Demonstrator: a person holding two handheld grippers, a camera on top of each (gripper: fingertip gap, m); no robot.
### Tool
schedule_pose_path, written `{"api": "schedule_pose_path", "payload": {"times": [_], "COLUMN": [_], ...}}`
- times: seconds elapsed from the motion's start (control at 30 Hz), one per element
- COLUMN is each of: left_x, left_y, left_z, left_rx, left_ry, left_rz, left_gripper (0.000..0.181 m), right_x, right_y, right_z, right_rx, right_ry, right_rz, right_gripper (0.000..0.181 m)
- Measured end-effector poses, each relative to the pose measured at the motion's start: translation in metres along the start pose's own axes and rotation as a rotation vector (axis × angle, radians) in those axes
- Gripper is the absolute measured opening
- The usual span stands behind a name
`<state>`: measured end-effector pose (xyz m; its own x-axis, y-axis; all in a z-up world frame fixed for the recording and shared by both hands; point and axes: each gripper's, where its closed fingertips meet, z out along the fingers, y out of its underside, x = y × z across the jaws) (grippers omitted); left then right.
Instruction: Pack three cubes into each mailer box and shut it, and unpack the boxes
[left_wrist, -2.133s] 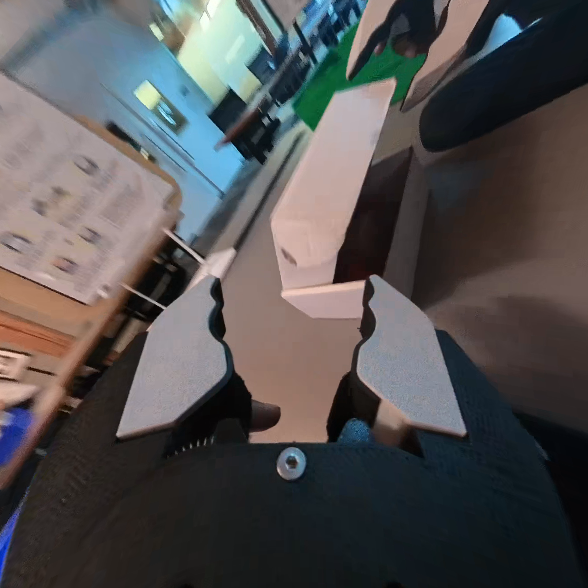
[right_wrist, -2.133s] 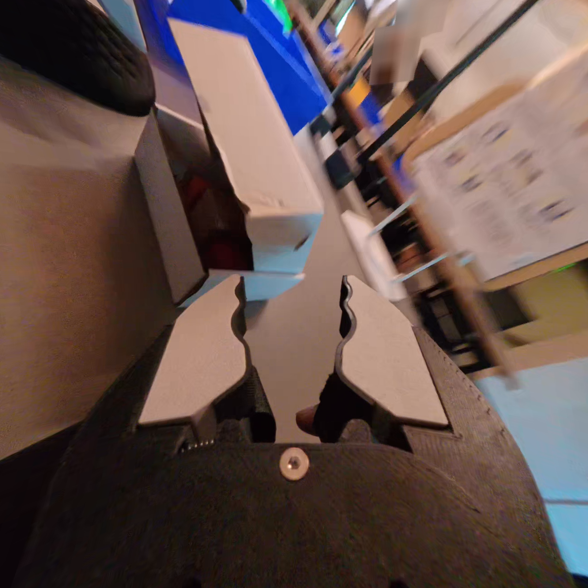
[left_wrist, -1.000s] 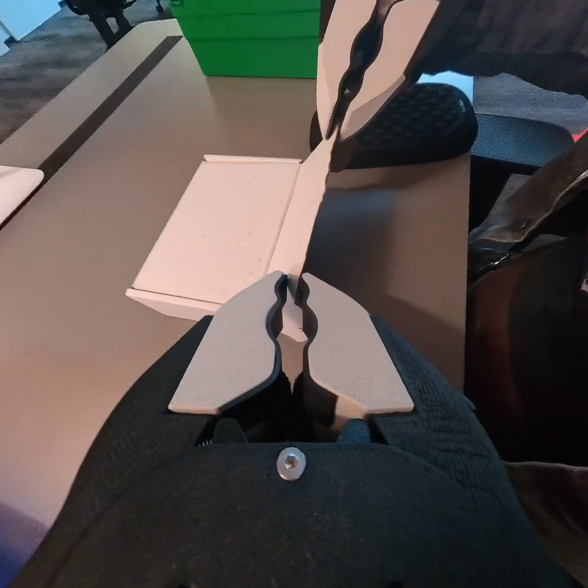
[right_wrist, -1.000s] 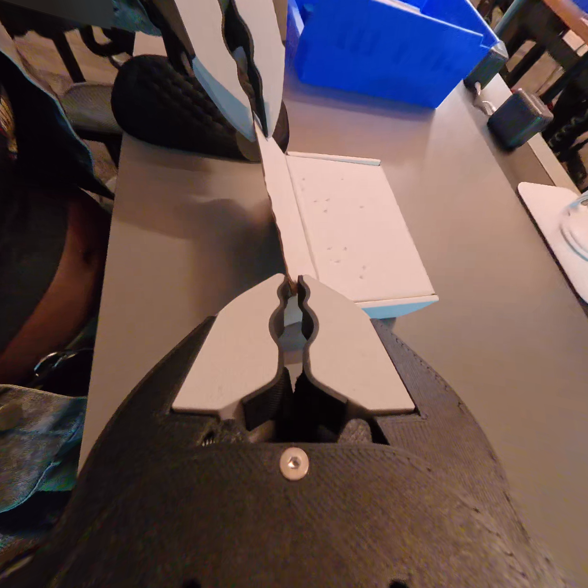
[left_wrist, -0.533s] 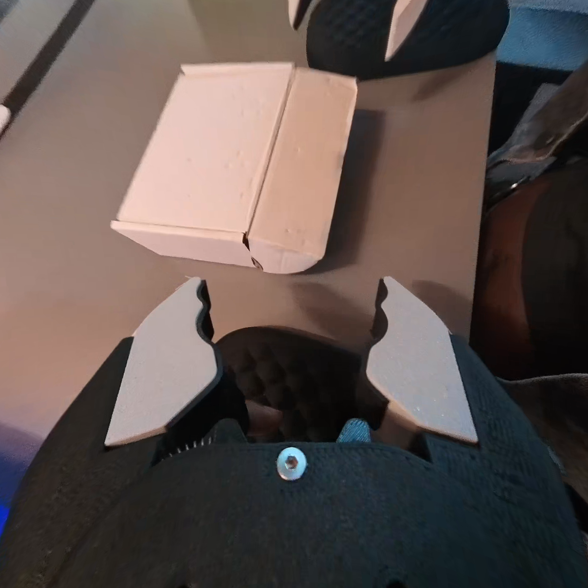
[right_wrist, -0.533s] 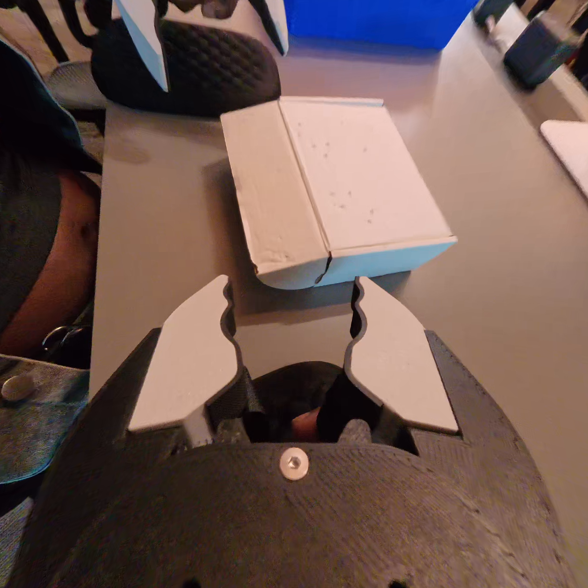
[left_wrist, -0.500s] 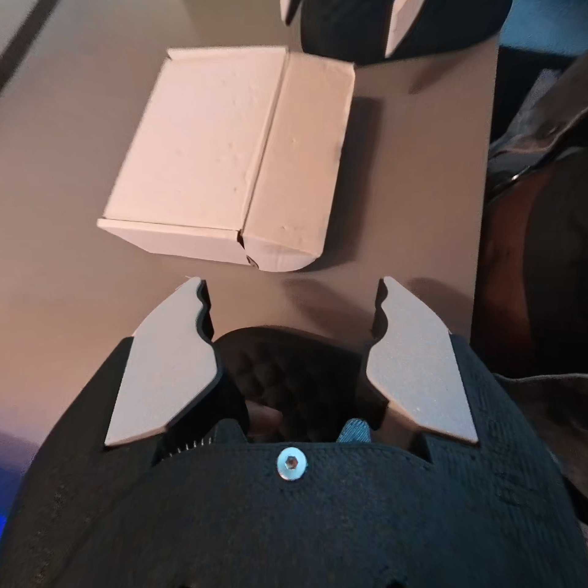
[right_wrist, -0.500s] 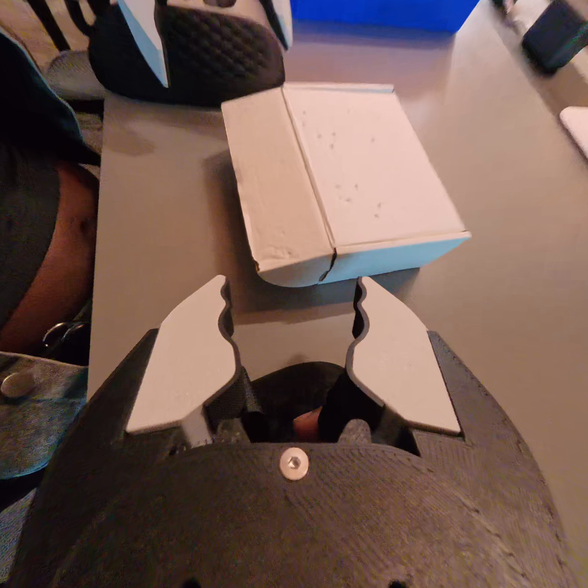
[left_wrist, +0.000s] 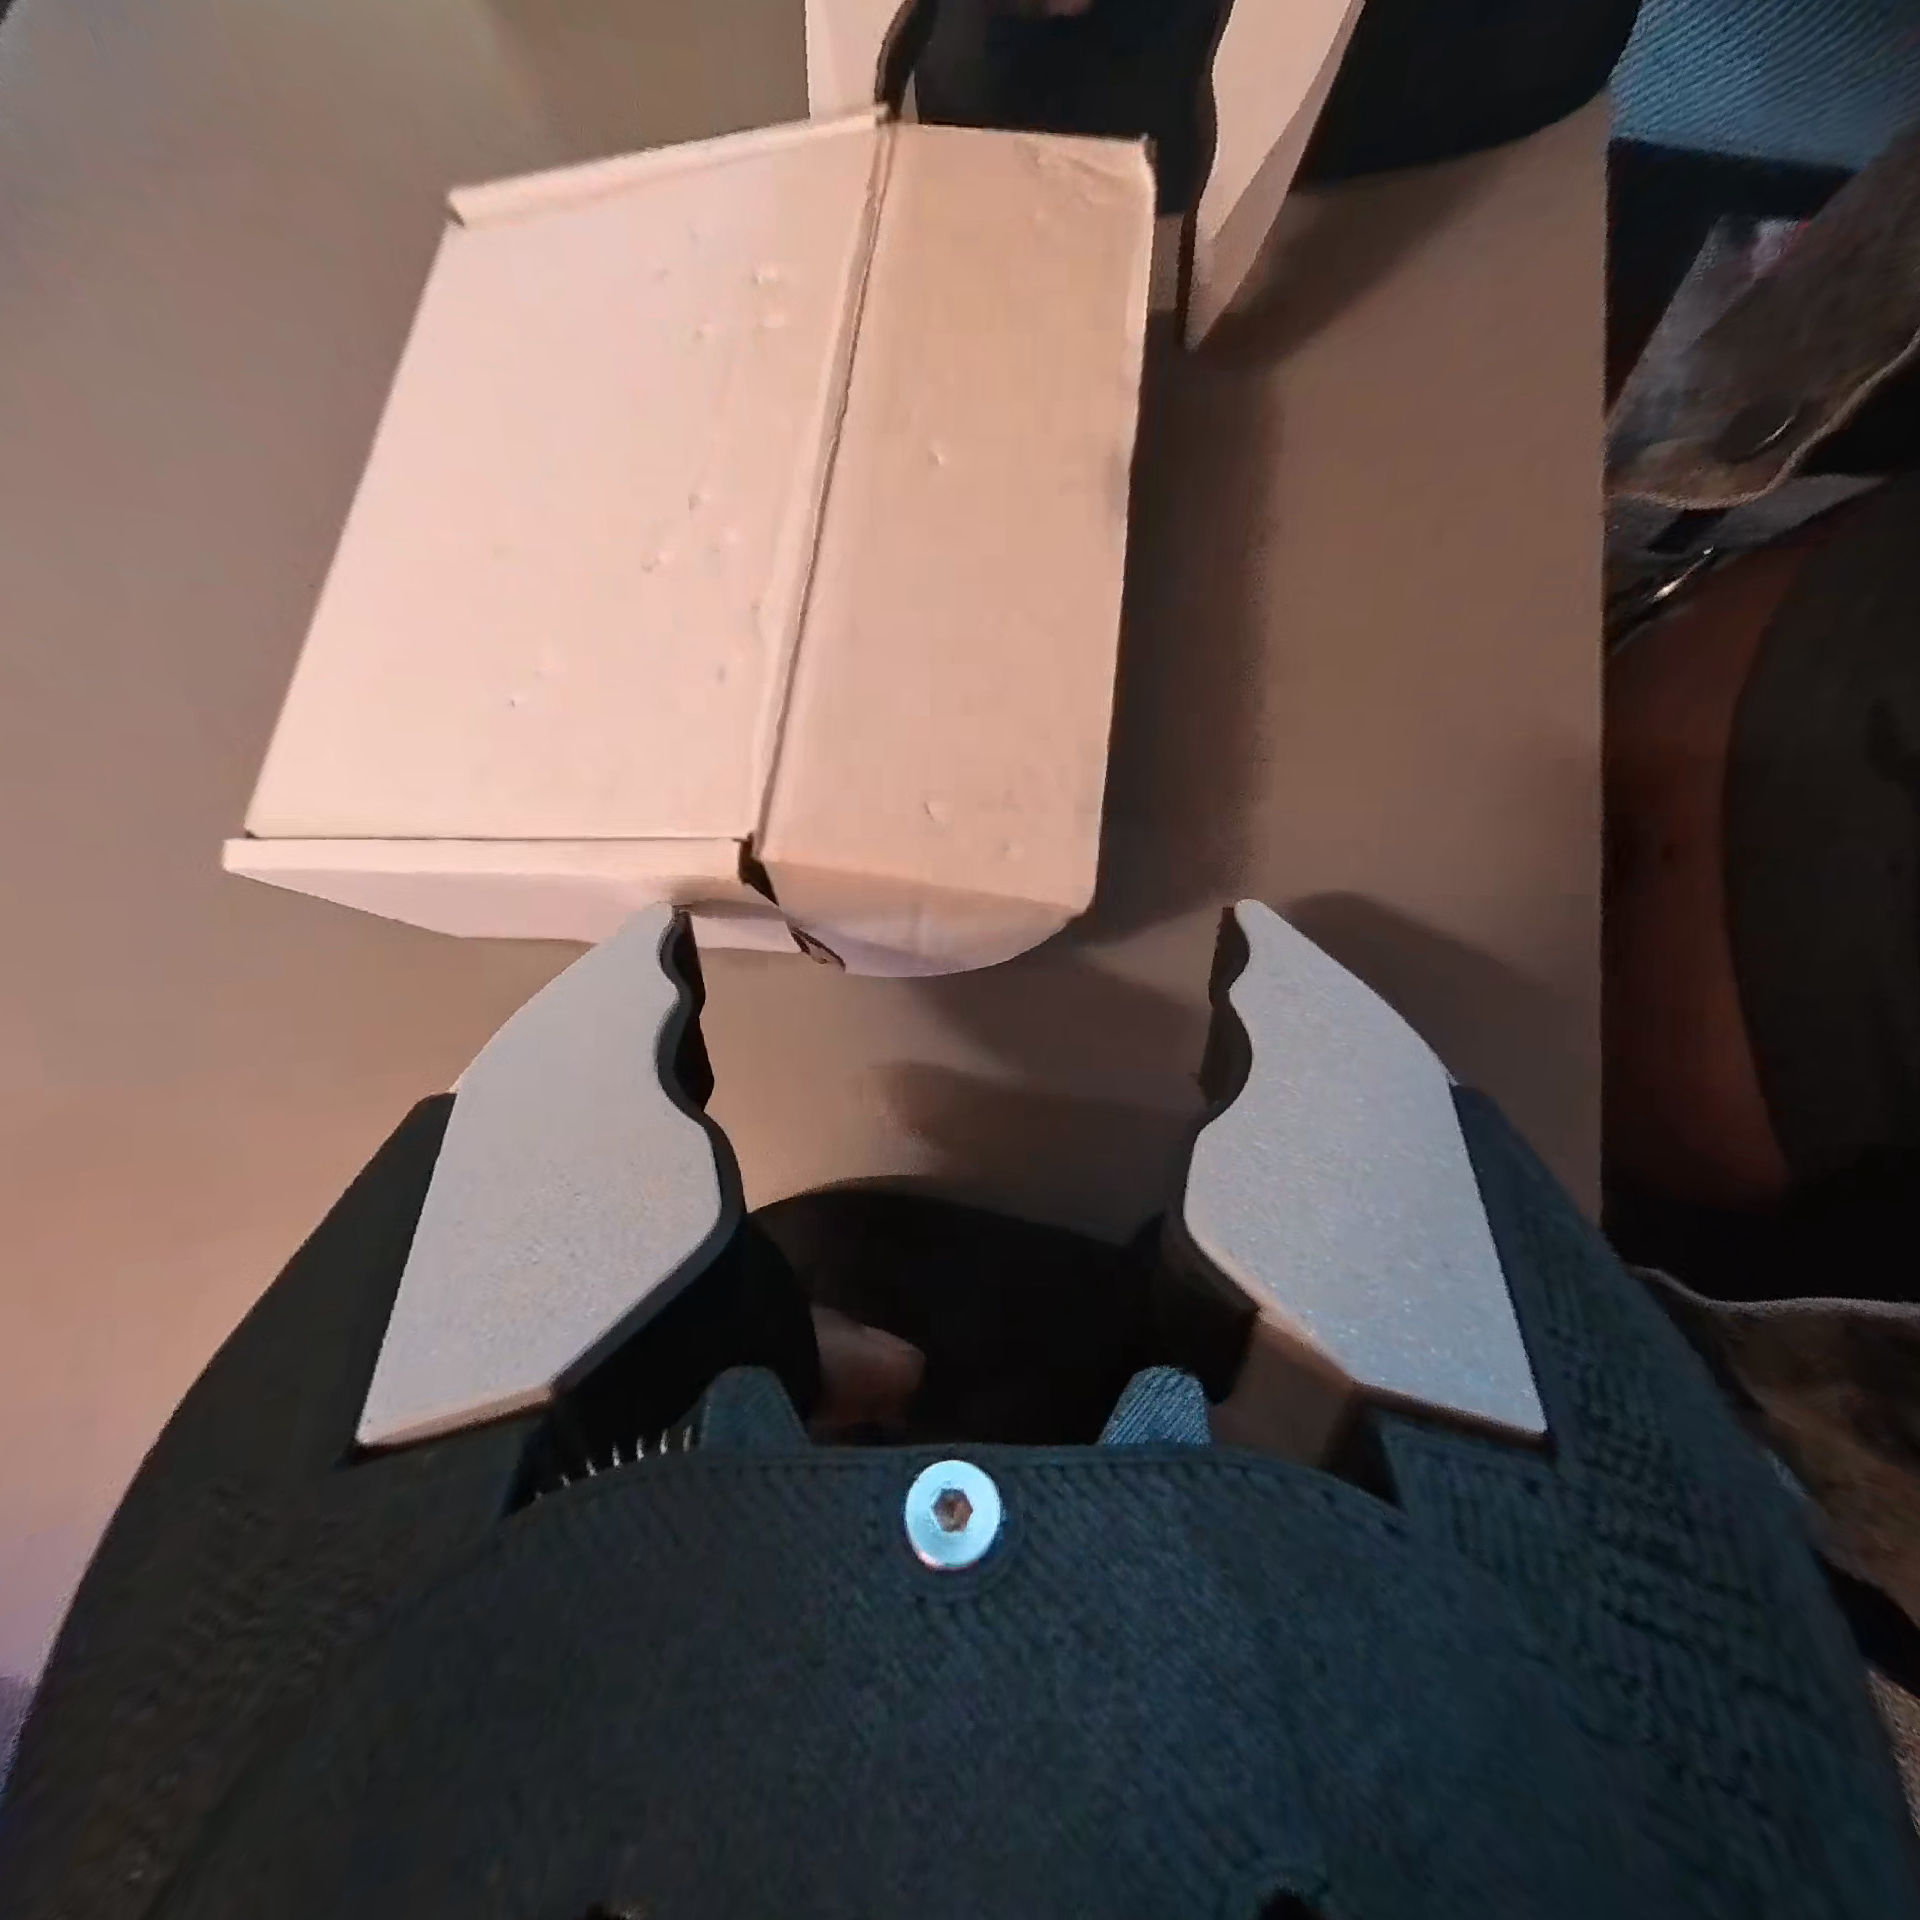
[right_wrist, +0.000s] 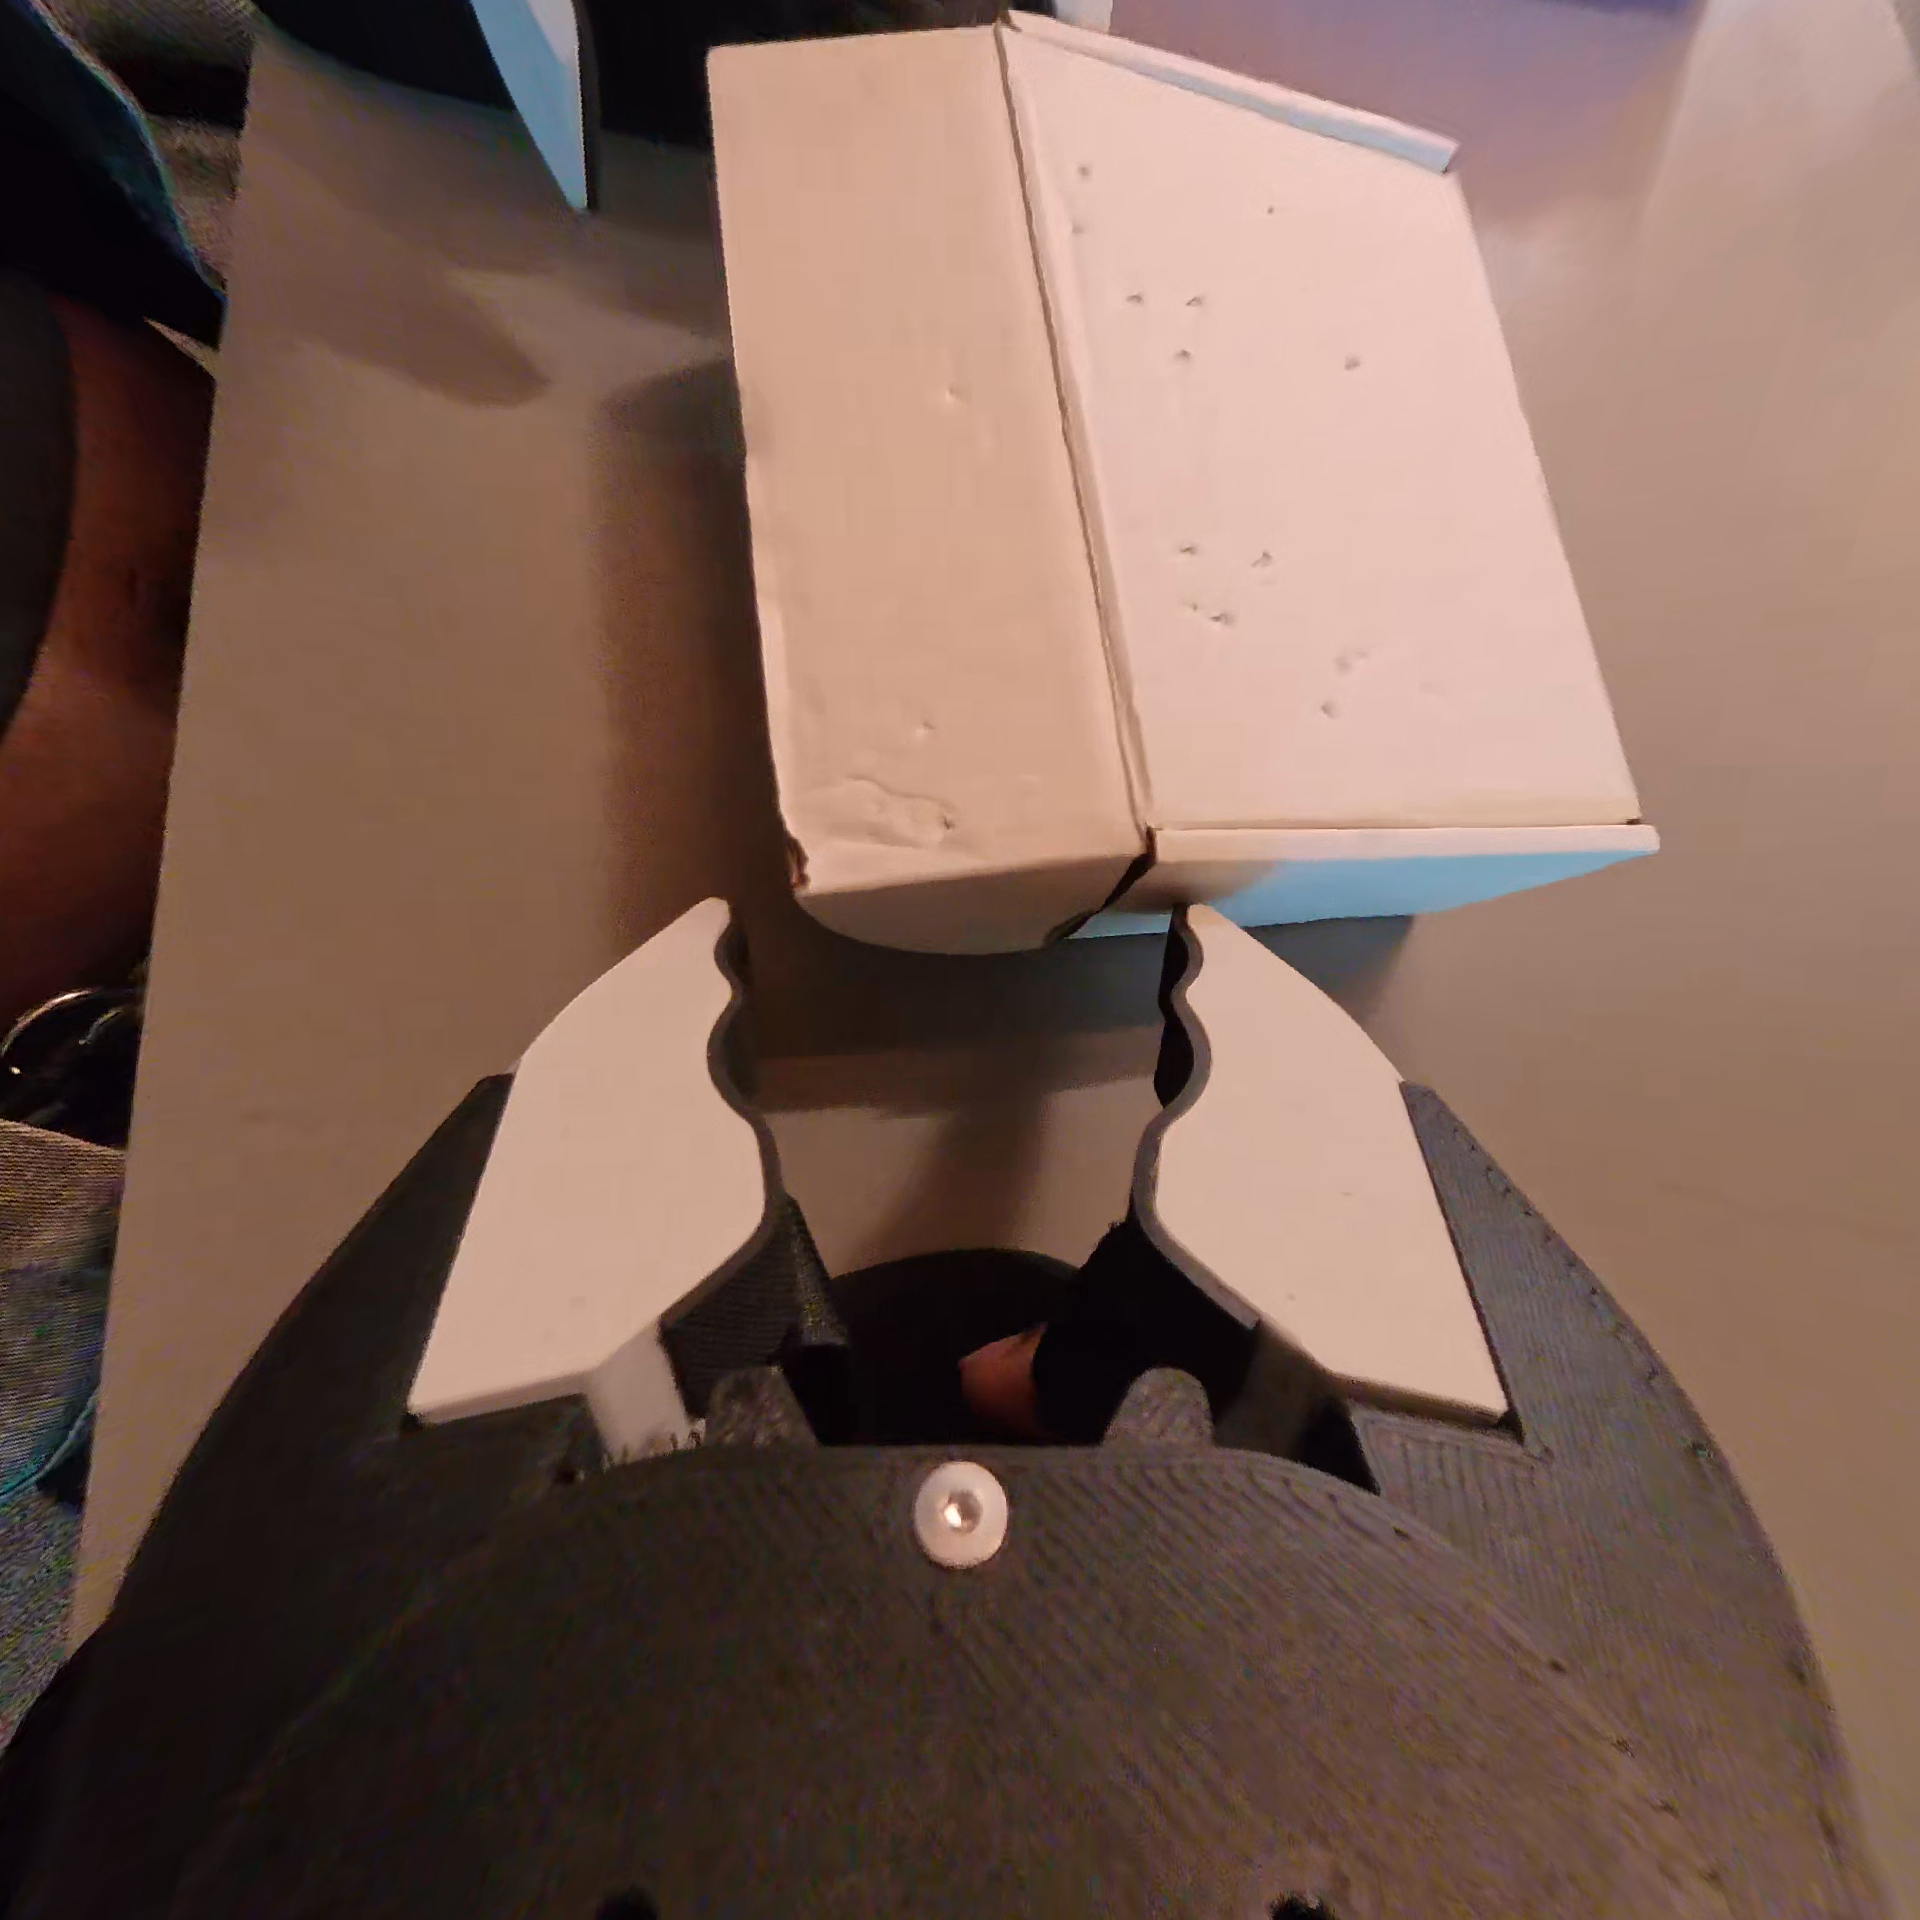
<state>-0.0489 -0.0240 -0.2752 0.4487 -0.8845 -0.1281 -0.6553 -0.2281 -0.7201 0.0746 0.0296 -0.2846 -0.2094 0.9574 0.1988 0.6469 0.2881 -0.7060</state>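
1. A white corrugated-card mailer box (left_wrist: 582, 520) is seen lying on a smooth grey-brown table (left_wrist: 156, 1039); its lid is down and its front flap (left_wrist: 966, 520) hangs untucked, rounded at the near corner.
2. The card is matte and pocked with small dents; in the right wrist view the same mailer box (right_wrist: 1299, 468) is shown with its crease running away from the camera.
3. The long axis of the box is laid from one gripper to the other, one short end facing each.
4. The left gripper (left_wrist: 956, 935) is held wide open with nothing gripped, its flat grey wavy-edged fingertips just short of the near end.
5. The right gripper (right_wrist: 956, 925) is likewise spread empty at the opposite end; its black printed body is ribbed.
6. The table's edge is bordered by a person's dark clothing (left_wrist: 1766, 727).
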Motion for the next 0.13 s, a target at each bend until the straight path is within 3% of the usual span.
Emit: {"api": "schedule_pose_path", "payload": {"times": [0.03, 0.13], "left_x": [0.0000, -0.0021], "left_y": [-0.0021, -0.0088], "left_z": [-0.0021, -0.0085], "left_rx": [0.010, 0.043], "left_ry": [-0.006, -0.035], "left_rz": [0.004, 0.014], "left_gripper": [0.094, 0.093], "right_x": [0.0000, 0.0024], "right_y": [-0.0026, -0.0124], "right_z": [-0.0021, -0.0090], "right_rx": [0.013, 0.058], "right_ry": [0.005, 0.033], "right_rz": [-0.003, -0.004], "right_gripper": [0.076, 0.075]}}
